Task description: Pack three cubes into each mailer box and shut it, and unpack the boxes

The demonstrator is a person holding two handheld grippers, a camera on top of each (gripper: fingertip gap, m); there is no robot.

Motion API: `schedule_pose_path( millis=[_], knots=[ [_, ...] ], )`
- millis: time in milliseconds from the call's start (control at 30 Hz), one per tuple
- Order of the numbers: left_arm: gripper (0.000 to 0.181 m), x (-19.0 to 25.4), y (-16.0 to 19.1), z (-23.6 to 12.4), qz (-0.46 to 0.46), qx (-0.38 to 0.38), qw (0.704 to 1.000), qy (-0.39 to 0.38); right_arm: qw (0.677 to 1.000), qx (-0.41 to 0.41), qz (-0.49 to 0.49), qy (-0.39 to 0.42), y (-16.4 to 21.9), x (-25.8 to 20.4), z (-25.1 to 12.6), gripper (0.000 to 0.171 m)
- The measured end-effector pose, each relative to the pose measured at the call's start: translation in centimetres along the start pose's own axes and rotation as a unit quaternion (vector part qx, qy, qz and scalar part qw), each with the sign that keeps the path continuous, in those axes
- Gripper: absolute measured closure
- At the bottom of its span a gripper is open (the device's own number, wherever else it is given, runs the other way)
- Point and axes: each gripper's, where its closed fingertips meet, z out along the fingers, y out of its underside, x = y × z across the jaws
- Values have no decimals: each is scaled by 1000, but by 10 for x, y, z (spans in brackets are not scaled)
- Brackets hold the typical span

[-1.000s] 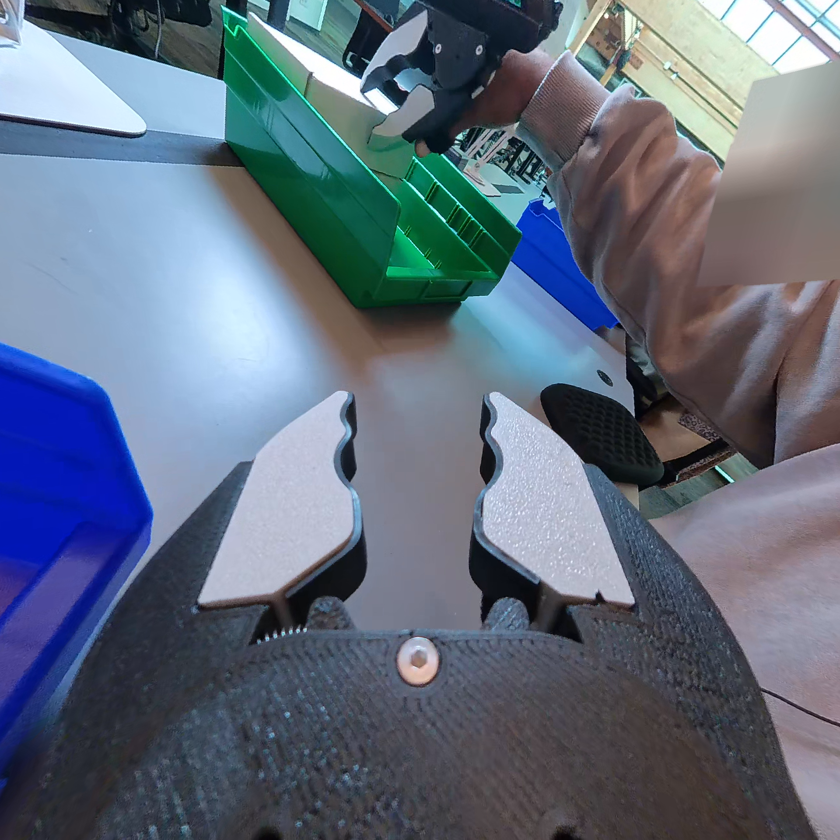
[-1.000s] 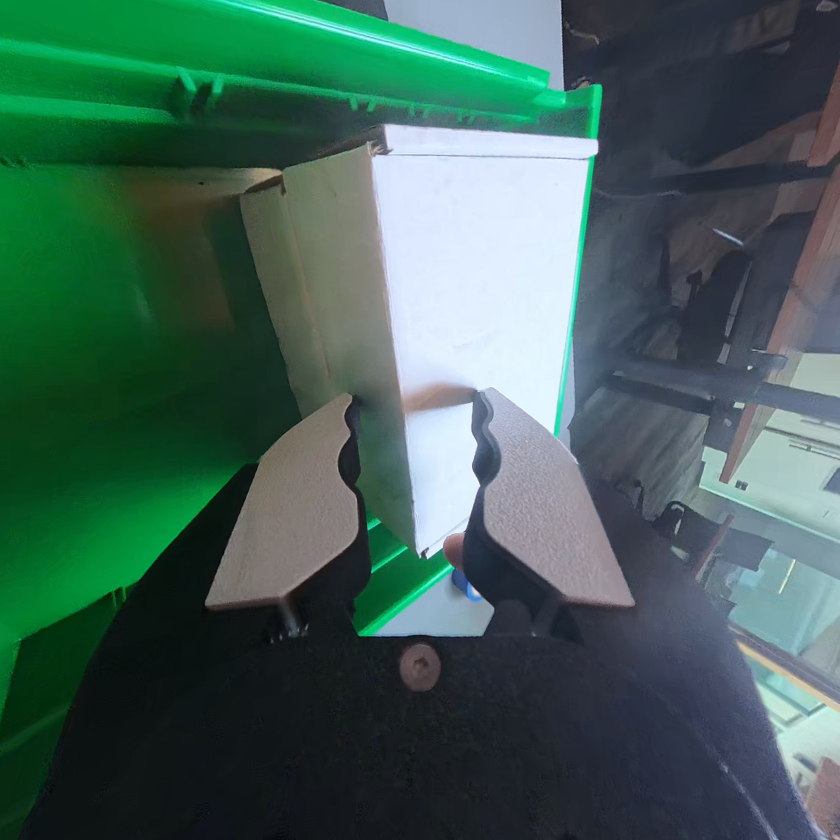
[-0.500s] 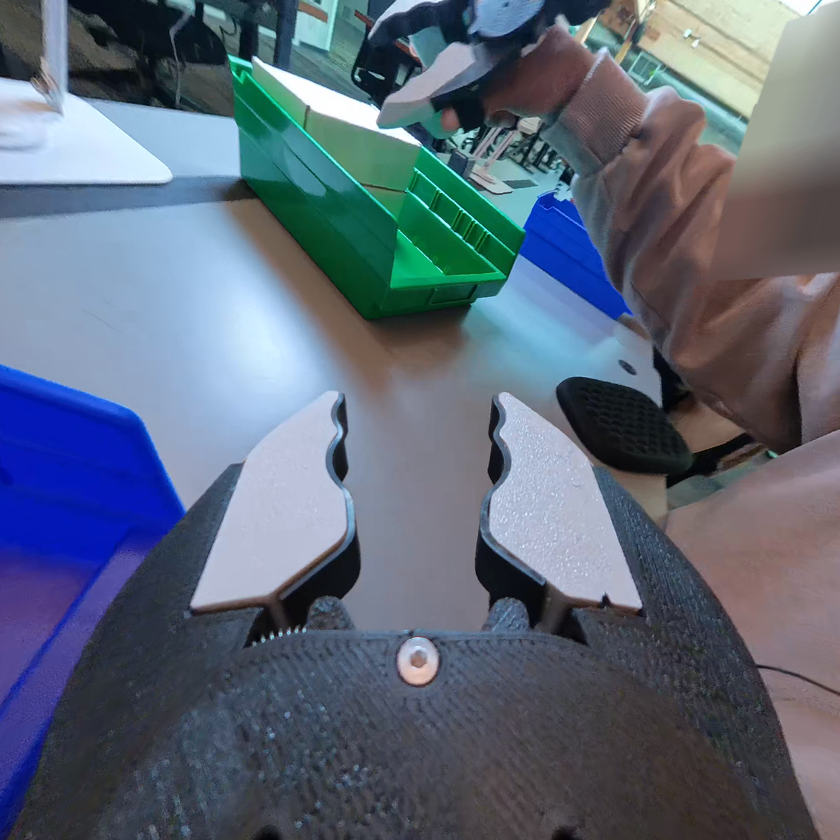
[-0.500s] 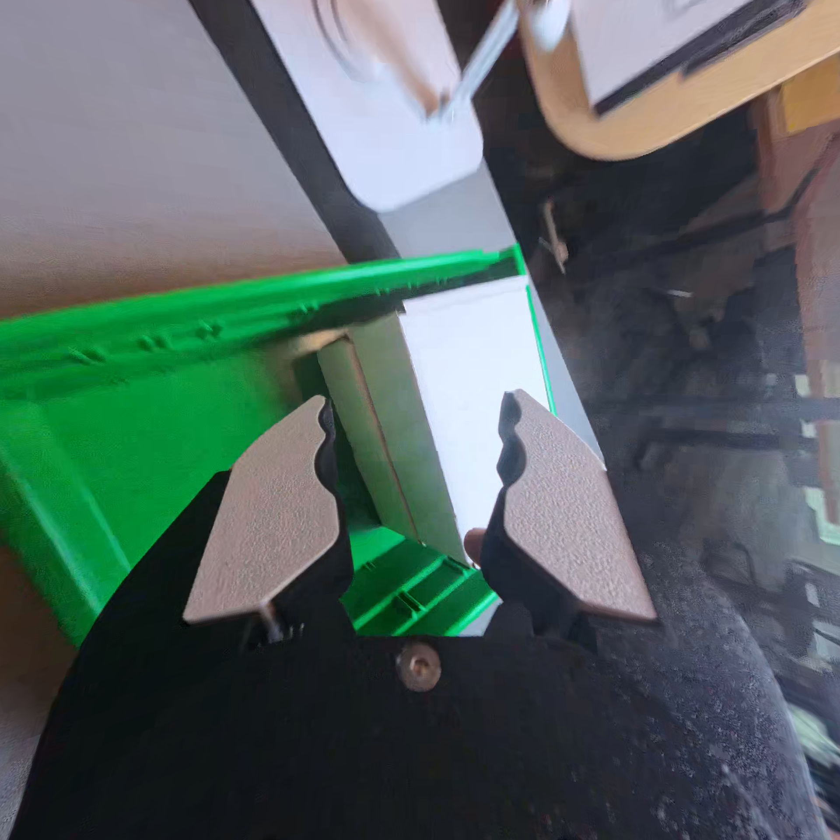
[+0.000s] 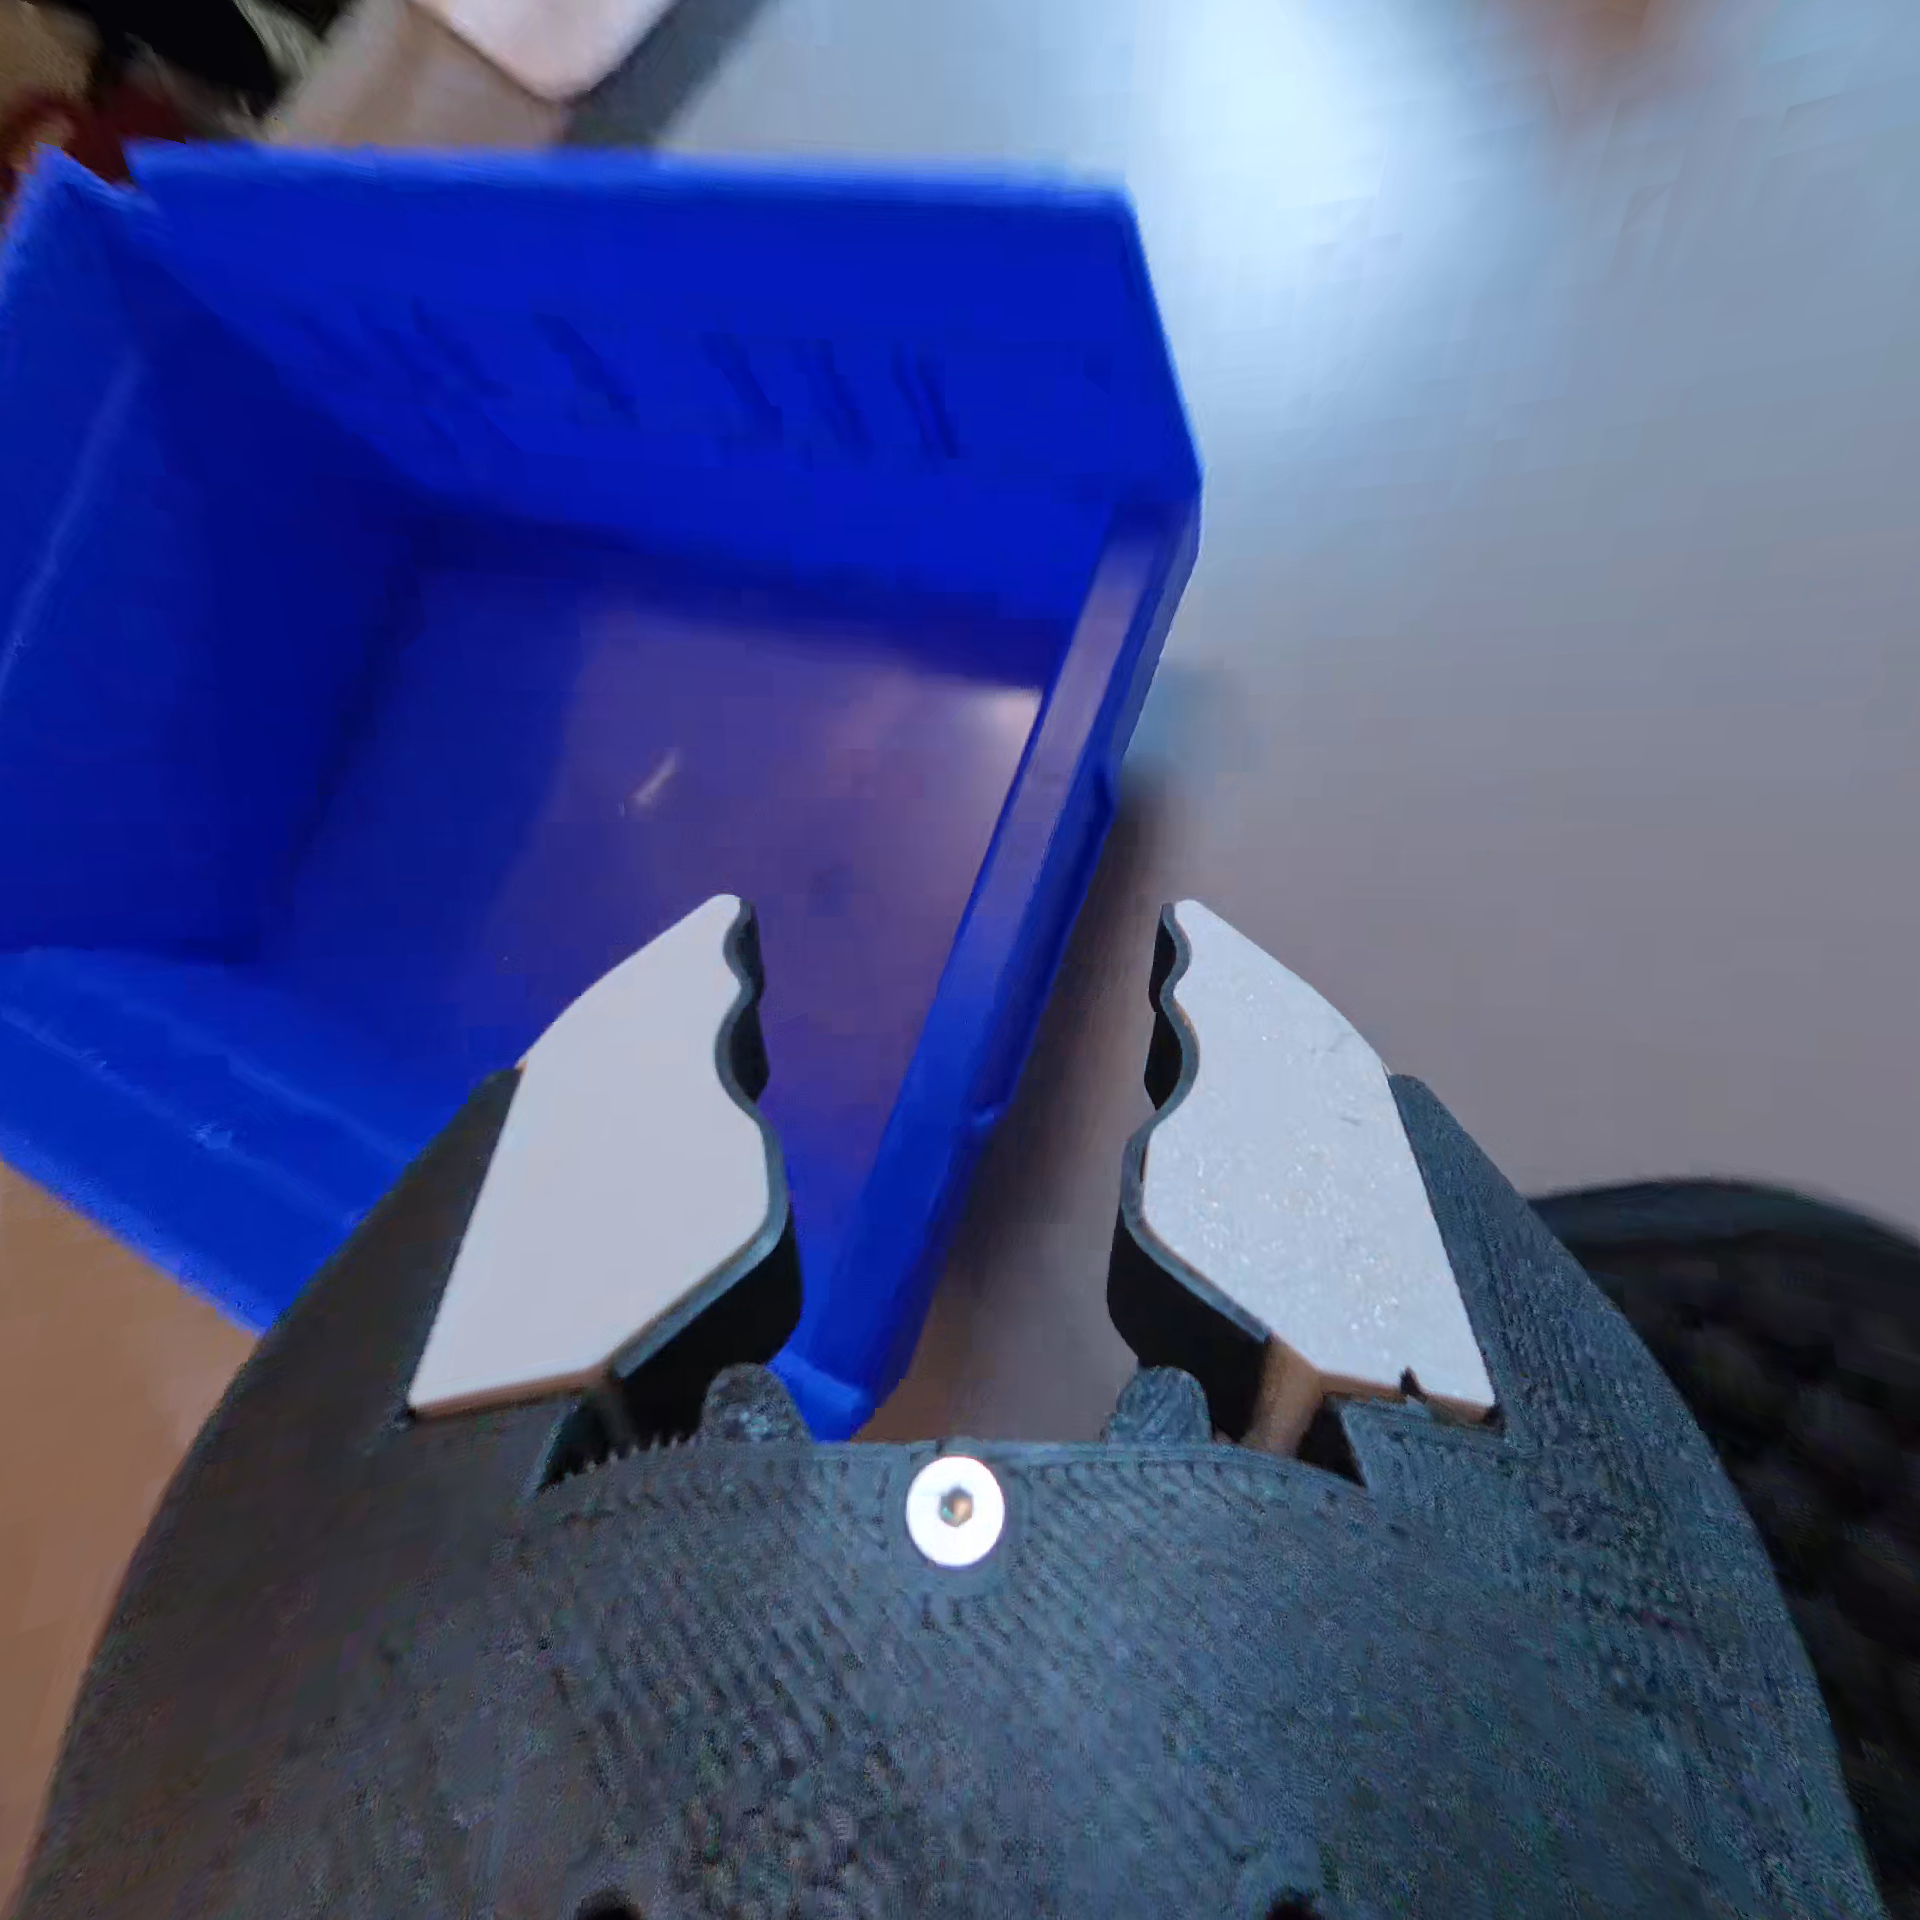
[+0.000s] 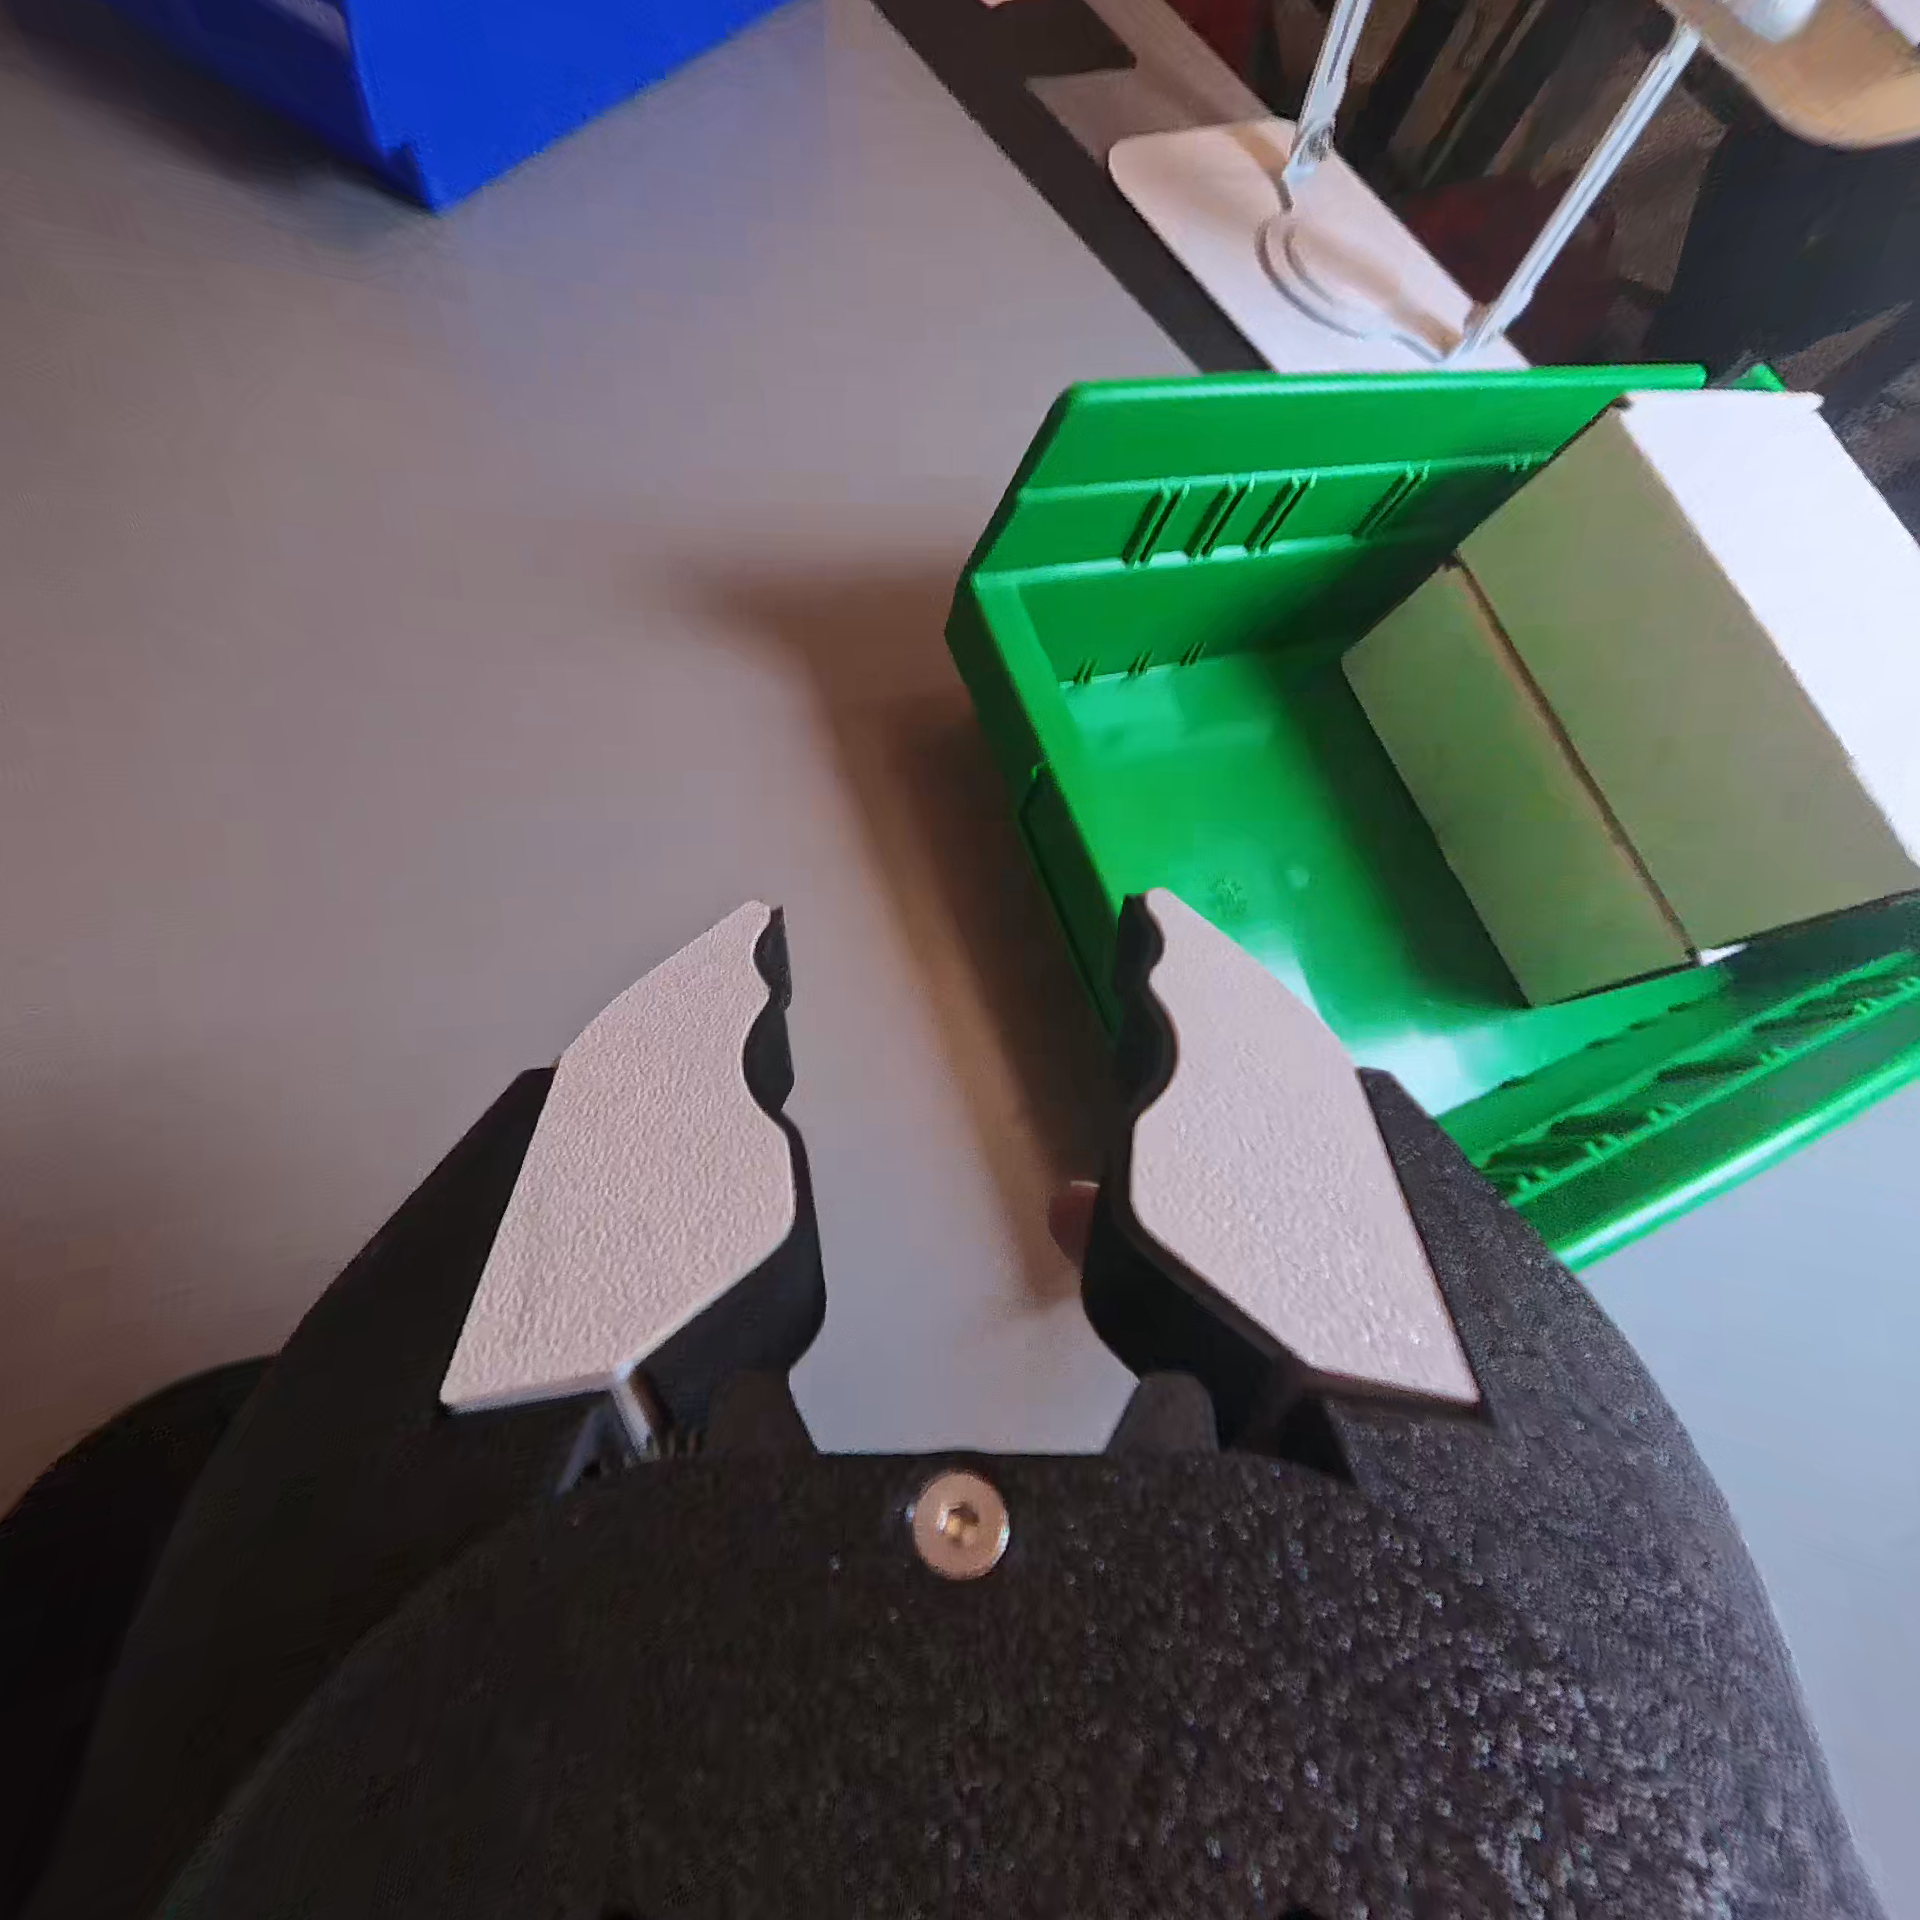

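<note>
A white mailer box (image 6: 1704, 665) stands shut on its edge in the far part of a green bin (image 6: 1226, 790). My right gripper (image 6: 951, 920) is open and holds nothing; it hovers over the grey table (image 6: 416, 623) just left of the bin's near corner. My left gripper (image 5: 951, 920) is open and holds nothing; it hovers above the right wall of a blue bin (image 5: 1049, 831), whose inside shows no objects. No cubes are visible in either view.
A second view of a blue bin (image 6: 436, 73) shows at the top left of the right wrist view. A white stand base with clear posts (image 6: 1299, 239) sits behind the green bin. A black textured pad (image 5: 1787, 1403) lies at the table's right edge. The tips of one gripper are about 40 cm away from the tips of the other.
My right gripper let go of the white mailer box in the green bin, opened and pulled back over the table. My left gripper swung left and tilted down over the blue bin.
</note>
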Motion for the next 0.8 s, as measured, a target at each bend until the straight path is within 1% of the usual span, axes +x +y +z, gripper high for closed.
schedule_pose_path(
  millis=[67, 167, 233, 300, 333, 400, 533, 600, 700, 800],
  knots=[
    [112, -1, 23, 7, 42, -72, 996, -7, 999, -40, -22, 10, 15, 0, 0, 111],
    [120, -4, 40, 15, 121, -149, 981, -26, 993, -97, -63, 16, 26, 3, 6, 112],
    [127, -8, 46, 21, 173, -185, 966, -43, 985, -129, -108, 32, 27, 10, 14, 114],
    [140, -6, 49, 27, 215, -206, 954, -42, 977, -154, -141, 38, 26, 16, 22, 115],
    [150, -2, 49, 29, 231, -208, 950, -34, 973, -167, -153, 38, 26, 19, 27, 115],
    [149, -1, 43, 34, 260, -199, 944, -41, 964, -193, -179, 41, 26, 26, 37, 115],
    [149, 5, 28, 45, 278, -175, 944, -39, 941, -256, -221, 23, 36, 36, 55, 112],
    [150, 15, 16, 52, 281, -155, 947, -25, 927, -284, -245, 20, 40, 43, 65, 113],
    [149, 32, -6, 66, 314, -134, 940, -13, 900, -326, -290, 21, 46, 53, 76, 123],
    [149, 50, -31, 81, 343, -106, 933, 4, 886, -335, -321, 3, 48, 45, 83, 138]
  ],
)
